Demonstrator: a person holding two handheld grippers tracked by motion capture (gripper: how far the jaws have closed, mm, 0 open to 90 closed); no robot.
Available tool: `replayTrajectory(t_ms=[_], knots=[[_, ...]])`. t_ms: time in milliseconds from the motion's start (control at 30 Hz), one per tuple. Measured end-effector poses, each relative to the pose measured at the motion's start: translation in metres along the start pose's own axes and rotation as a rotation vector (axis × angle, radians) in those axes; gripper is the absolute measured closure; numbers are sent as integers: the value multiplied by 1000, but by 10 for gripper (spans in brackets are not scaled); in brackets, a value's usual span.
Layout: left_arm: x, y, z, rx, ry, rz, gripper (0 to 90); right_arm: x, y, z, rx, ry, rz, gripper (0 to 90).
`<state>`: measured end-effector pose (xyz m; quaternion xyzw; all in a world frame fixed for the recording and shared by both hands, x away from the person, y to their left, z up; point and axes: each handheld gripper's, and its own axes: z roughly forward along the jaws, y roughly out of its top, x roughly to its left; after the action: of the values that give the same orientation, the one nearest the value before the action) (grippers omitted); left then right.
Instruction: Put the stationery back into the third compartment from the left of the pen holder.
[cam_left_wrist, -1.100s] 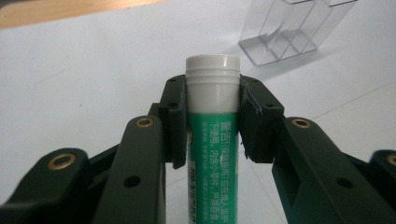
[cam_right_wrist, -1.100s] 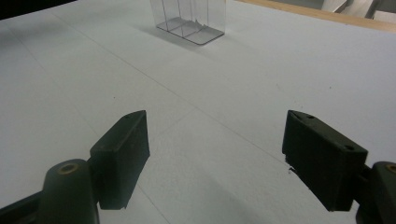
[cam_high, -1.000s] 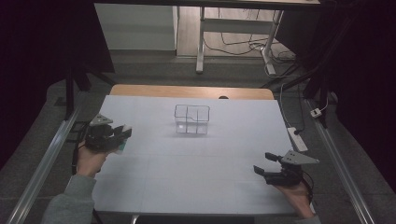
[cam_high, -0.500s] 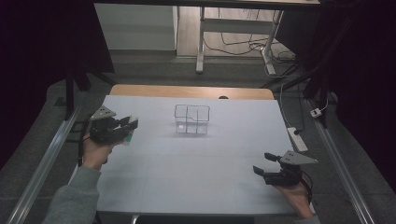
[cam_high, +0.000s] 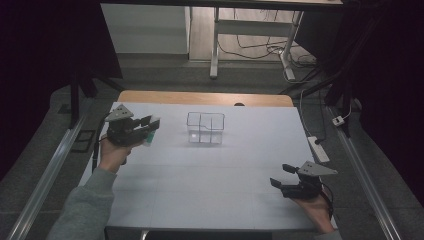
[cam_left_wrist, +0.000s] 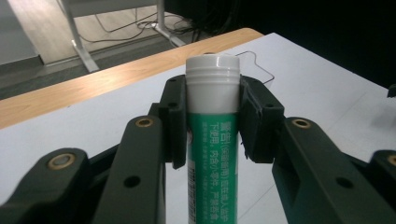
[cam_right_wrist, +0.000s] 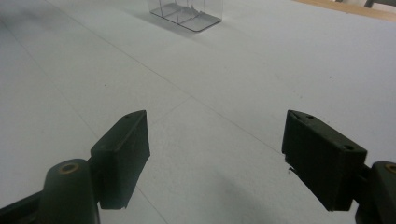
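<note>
At about nine o'clock on the desk (cam_high: 210, 180), the left gripper (cam_high: 150, 127) hangs above the white surface with its jaws clamped on a green tube (cam_left_wrist: 212, 154) with a white cap (cam_left_wrist: 213, 70); the pads press on the tube just below the cap, and the tube runs lengthwise between them. Toward the centre, around twelve o'clock, stands a clear box (cam_high: 205, 128) split into compartments, apart from the tube and to its right. The step in hand looks like carrying the tube to that box and dropping it into one compartment. To do it well, the grip should stay firm near the cap so the tube does not swing, the tube should be brought upright over one compartment, clear of the thin dividers, and lowered before the jaws part, since the light box could slide or tip if knocked. At about four o'clock, the right gripper (cam_high: 286, 181) rests low near the desk's near edge, jaws wide apart with nothing between them.
</note>
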<state>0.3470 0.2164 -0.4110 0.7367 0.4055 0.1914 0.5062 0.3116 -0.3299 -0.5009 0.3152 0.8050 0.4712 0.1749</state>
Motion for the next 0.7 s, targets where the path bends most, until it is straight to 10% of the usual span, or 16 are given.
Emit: replayTrajectory(t_ms=[700], knots=[[-16, 19, 45, -14, -85, 37, 647, 0, -2, 1, 11, -1, -2, 223]])
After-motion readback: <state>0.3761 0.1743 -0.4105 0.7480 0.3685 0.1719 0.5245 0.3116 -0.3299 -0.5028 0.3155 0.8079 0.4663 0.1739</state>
